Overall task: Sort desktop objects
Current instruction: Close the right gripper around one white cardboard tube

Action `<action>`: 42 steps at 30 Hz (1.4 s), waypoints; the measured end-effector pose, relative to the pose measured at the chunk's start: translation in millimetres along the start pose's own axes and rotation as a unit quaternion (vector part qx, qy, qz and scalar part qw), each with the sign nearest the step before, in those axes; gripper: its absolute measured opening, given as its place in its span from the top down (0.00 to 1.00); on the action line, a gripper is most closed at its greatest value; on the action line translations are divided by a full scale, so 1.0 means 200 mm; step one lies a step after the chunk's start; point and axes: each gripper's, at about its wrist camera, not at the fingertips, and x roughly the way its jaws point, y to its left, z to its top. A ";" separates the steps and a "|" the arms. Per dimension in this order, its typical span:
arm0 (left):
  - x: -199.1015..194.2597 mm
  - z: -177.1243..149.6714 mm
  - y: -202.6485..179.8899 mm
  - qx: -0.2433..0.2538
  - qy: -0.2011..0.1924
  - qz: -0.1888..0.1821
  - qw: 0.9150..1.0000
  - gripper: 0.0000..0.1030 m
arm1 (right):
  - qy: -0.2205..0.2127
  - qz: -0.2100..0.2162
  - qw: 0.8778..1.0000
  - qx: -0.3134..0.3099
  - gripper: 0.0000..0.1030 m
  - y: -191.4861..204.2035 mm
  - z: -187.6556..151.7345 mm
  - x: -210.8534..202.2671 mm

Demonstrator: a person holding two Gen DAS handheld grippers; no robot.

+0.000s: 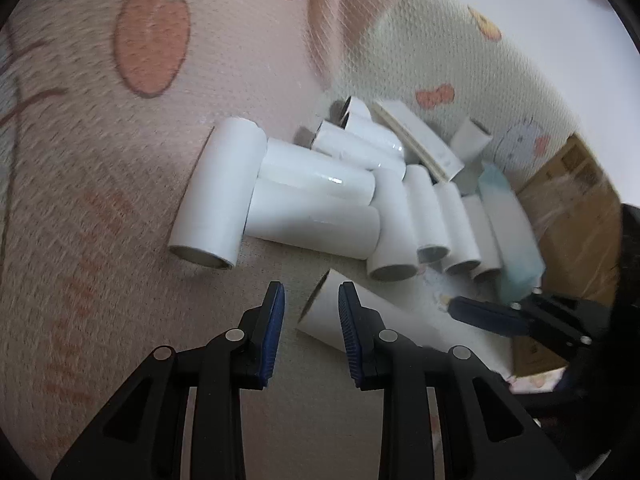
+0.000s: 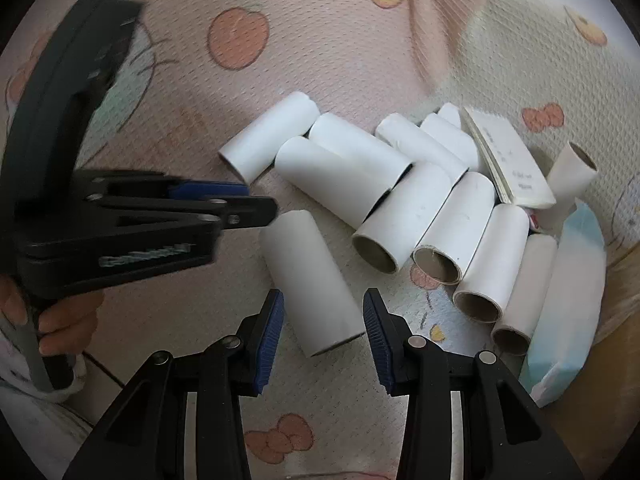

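The white paper tubes (image 2: 404,200) lie in a loose heap on a cloth with cartoon prints (image 2: 340,40), most of them side by side with their open ends toward the near side, probably because they were gathered there for sorting. One single tube (image 2: 312,284) lies apart, nearer than the heap, and the right gripper (image 2: 324,324) hangs over it with its jaws released on both sides, not pressing it; I think this tube is the next one to take. The left gripper (image 1: 311,320) stands just to the left of the same tube, jaws also apart and holding nothing. A flat white booklet (image 2: 512,164) and a pale blue packet (image 2: 576,280) rest at the right of the heap.
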 end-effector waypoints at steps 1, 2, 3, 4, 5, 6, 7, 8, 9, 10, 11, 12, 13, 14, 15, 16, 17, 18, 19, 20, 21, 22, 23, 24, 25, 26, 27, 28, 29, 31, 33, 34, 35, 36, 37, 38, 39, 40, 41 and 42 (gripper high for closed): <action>0.00 0.00 0.00 -0.004 0.000 0.000 1.000 0.70 | 0.000 -0.005 1.000 -0.004 0.63 0.00 0.01 0.01; 0.00 -0.01 0.00 -0.008 -0.002 0.003 1.000 0.70 | 0.000 -0.005 1.000 -0.007 0.63 0.00 0.01 0.01; 0.01 -0.03 0.00 -0.013 -0.006 0.007 1.000 0.70 | -0.001 -0.001 1.000 -0.010 0.63 0.00 0.01 0.02; 0.01 -0.04 0.00 -0.016 -0.006 0.007 1.000 0.70 | 0.001 0.003 1.000 -0.013 0.63 0.01 0.03 0.05; 0.02 -0.06 0.00 -0.025 -0.004 0.006 1.000 0.70 | 0.002 0.005 1.000 -0.016 0.63 0.01 0.03 0.06; 0.03 -0.07 0.01 -0.032 -0.001 0.002 0.999 0.70 | 0.007 0.007 1.000 -0.021 0.63 0.02 0.03 0.08; 0.05 -0.08 0.02 -0.042 0.009 -0.008 0.999 0.70 | 0.013 0.004 1.000 -0.026 0.63 0.02 0.04 0.11; 0.06 -0.09 0.03 -0.051 0.020 -0.017 0.998 0.70 | 0.018 0.000 0.999 -0.029 0.63 0.03 0.04 0.13; 0.08 -0.10 0.03 -0.059 0.029 -0.027 0.997 0.70 | 0.024 0.000 0.999 -0.034 0.63 0.03 0.04 0.14; 0.09 -0.11 0.04 -0.069 0.037 -0.039 0.996 0.70 | 0.029 0.009 0.999 -0.036 0.63 0.03 0.04 0.15; 0.11 -0.11 0.05 -0.079 0.045 -0.050 0.995 0.70 | 0.034 0.016 0.999 -0.035 0.63 0.03 0.04 0.16; 0.12 -0.12 0.06 -0.087 0.049 -0.059 0.993 0.70 | 0.040 0.019 0.998 -0.035 0.63 0.03 0.04 0.18; 0.13 -0.13 0.06 -0.100 0.052 -0.072 0.991 0.70 | 0.043 0.016 0.998 -0.038 0.63 0.04 0.04 0.19; 0.14 -0.13 0.07 -0.111 0.051 -0.081 0.989 0.70 | 0.040 0.012 0.998 -0.042 0.63 0.05 0.04 0.19; 0.15 -0.13 0.09 -0.129 0.051 -0.090 0.986 0.69 | 0.040 0.007 0.998 -0.046 0.63 0.06 0.04 0.19; 0.16 -0.13 0.10 -0.145 0.053 -0.099 0.983 0.69 | 0.042 0.002 0.998 -0.053 0.63 0.06 0.04 0.20; 0.17 -0.13 0.11 -0.157 0.055 -0.106 0.980 0.68 | 0.043 0.000 0.997 -0.057 0.63 0.07 0.05 0.21; 0.18 -0.12 0.13 -0.172 0.058 -0.114 0.977 0.65 | 0.044 -0.001 0.997 -0.059 0.63 0.07 0.05 0.21; 0.20 -0.12 0.14 -0.187 0.060 -0.122 0.973 0.64 | 0.046 -0.002 0.997 -0.059 0.63 0.07 0.06 0.22; 0.21 -0.12 0.16 -0.203 0.062 -0.128 0.969 0.61 | 0.046 0.000 0.997 -0.059 0.62 0.06 0.07 0.22; 0.22 -0.12 0.17 -0.213 0.061 -0.132 0.966 0.57 | 0.046 0.001 0.997 -0.058 0.62 0.06 0.07 0.23; 0.23 -0.13 0.18 -0.227 0.060 -0.138 0.962 0.56 | 0.047 0.004 0.997 -0.057 0.62 0.05 0.08 0.24; 0.24 -0.13 0.18 -0.234 0.060 -0.143 0.960 0.54 | 0.047 0.004 0.997 -0.057 0.61 0.05 0.08 0.24; 0.25 -0.12 0.18 -0.240 0.060 -0.148 0.957 0.53 | 0.048 0.005 0.997 -0.056 0.61 0.04 0.08 0.25; 0.27 -0.12 0.17 -0.246 0.061 -0.153 0.955 0.53 | 0.050 0.006 0.997 -0.054 0.59 0.03 0.09 0.27; 0.28 -0.12 0.17 -0.249 0.060 -0.155 0.954 0.52 | 0.051 0.005 0.997 -0.051 0.58 0.03 0.09 0.28; 0.29 -0.12 0.16 -0.249 0.059 -0.156 0.954 0.52 | 0.053 0.004 0.997 -0.049 0.57 0.02 0.09 0.29; 0.29 -0.11 0.14 -0.247 0.058 -0.156 0.955 0.52 | 0.057 0.004 0.997 -0.046 0.56 0.01 0.09 0.31; 0.30 -0.10 0.13 -0.243 0.056 -0.157 0.955 0.52 | 0.058 0.004 0.997 -0.044 0.55 0.00 0.09 0.33; 0.32 -0.10 0.12 -0.244 0.056 -0.161 0.955 0.52 | 0.061 0.005 0.997 -0.036 0.55 -0.01 0.10 0.35; 0.35 -0.09 0.11 -0.249 0.059 -0.167 0.952 0.52 | 0.063 0.010 0.998 -0.027 0.55 -0.03 0.10 0.36; 0.35 -0.09 0.11 -0.250 0.060 -0.168 0.952 0.52 | 0.064 0.011 0.998 -0.023 0.56 -0.03 0.10 0.37; 0.36 -0.09 0.10 -0.247 0.061 -0.165 0.953 0.52 | 0.064 0.012 0.998 -0.020 0.56 -0.04 0.10 0.37; 0.35 -0.08 0.11 -0.242 0.061 -0.162 0.955 0.53 | 0.062 0.011 0.998 -0.020 0.56 -0.04 0.10 0.37; 0.34 -0.08 0.10 -0.234 0.059 -0.156 0.958 0.53 | 0.058 0.009 0.998 -0.022 0.58 -0.03 0.10 0.37; 0.32 -0.07 0.08 -0.224 0.059 -0.150 0.961 0.54 | 0.058 0.010 0.998 -0.024 0.59 -0.03 0.10 0.36; 0.31 -0.07 0.07 -0.213 0.057 -0.143 0.965 0.54 | 0.056 0.011 0.998 -0.025 0.59 -0.02 0.10 0.35; 0.30 -0.07 0.06 -0.204 0.054 -0.140 0.967 0.54 | 0.053 0.011 0.998 -0.026 0.59 -0.01 0.11 0.34; 0.27 -0.07 0.05 -0.195 0.047 -0.137 0.970 0.54 | 0.050 0.011 0.998 -0.025 0.60 -0.01 0.11 0.33; 0.25 -0.07 0.04 -0.188 0.042 -0.136 0.972 0.54 | 0.045 0.011 0.999 -0.025 0.60 -0.01 0.12 0.31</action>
